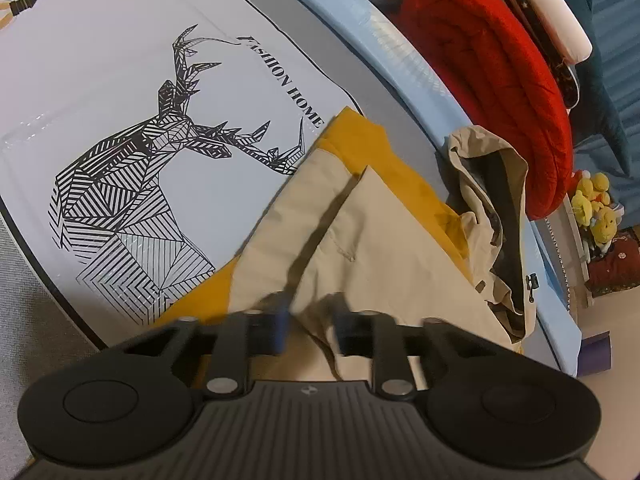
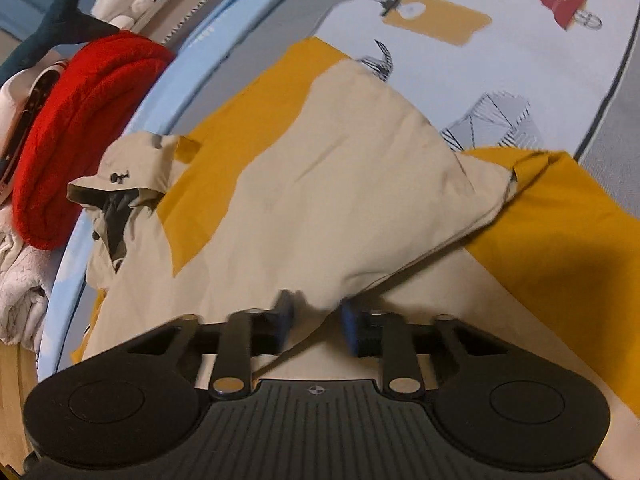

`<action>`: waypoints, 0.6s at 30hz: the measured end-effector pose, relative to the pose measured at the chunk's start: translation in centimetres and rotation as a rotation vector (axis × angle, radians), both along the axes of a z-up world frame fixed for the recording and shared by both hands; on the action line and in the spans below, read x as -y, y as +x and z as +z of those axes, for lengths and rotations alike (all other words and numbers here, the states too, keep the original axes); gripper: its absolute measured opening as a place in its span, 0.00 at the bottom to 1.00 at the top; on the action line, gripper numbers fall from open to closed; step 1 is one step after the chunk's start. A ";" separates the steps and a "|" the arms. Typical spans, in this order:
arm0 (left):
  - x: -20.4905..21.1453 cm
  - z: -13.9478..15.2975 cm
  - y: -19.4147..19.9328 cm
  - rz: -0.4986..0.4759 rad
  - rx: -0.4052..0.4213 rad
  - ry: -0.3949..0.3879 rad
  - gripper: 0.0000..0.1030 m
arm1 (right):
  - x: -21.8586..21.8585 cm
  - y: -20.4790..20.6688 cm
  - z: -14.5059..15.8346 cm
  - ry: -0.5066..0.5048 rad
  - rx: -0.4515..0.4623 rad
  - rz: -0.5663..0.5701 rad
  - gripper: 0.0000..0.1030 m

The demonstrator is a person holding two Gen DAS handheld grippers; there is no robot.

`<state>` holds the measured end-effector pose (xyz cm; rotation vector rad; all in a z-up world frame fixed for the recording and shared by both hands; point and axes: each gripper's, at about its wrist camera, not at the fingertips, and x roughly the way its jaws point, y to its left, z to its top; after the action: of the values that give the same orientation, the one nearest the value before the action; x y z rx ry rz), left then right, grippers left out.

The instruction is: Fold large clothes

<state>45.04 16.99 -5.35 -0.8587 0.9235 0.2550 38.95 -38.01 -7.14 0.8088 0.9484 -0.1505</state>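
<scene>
Two grippers | jacket (image 1: pixel 384 240) lies flat | hood (image 1: pixel 492 208) toward red blanket (image 1: pixel 500 80)

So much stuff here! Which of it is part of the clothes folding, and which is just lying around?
In the job:
- beige and yellow jacket
- left gripper
- right gripper

Lying about:
- red blanket
- deer-print sheet
- yellow plush toys
- white towel

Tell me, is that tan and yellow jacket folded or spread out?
Partly folded: a tan sleeve lies across the jacket.
</scene>
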 end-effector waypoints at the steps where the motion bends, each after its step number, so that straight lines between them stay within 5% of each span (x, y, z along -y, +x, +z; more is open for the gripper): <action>1: 0.0 0.2 0.0 -0.004 0.003 0.010 0.03 | 0.0 0.0 0.2 -0.006 0.006 0.001 0.11; 8: 1.8 6.4 -2.2 -0.062 0.104 0.111 0.01 | 0.7 -1.0 2.9 -0.026 0.083 -0.053 0.03; 12: 3.7 8.1 -4.5 -0.129 0.008 0.286 0.02 | 0.8 -2.0 4.2 -0.053 0.107 -0.060 0.03; 15: 3.3 6.6 -4.8 -0.126 -0.079 0.302 0.03 | 0.9 -2.6 3.1 -0.091 0.021 -0.061 0.09; 18: 3.1 7.3 -4.6 -0.117 -0.024 0.373 0.04 | 1.2 -3.3 1.8 -0.189 -0.110 -0.125 0.19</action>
<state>40.42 13.87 1.99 -0.4572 0.9091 0.3246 35.61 -39.23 -5.38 0.6900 0.9713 -0.3914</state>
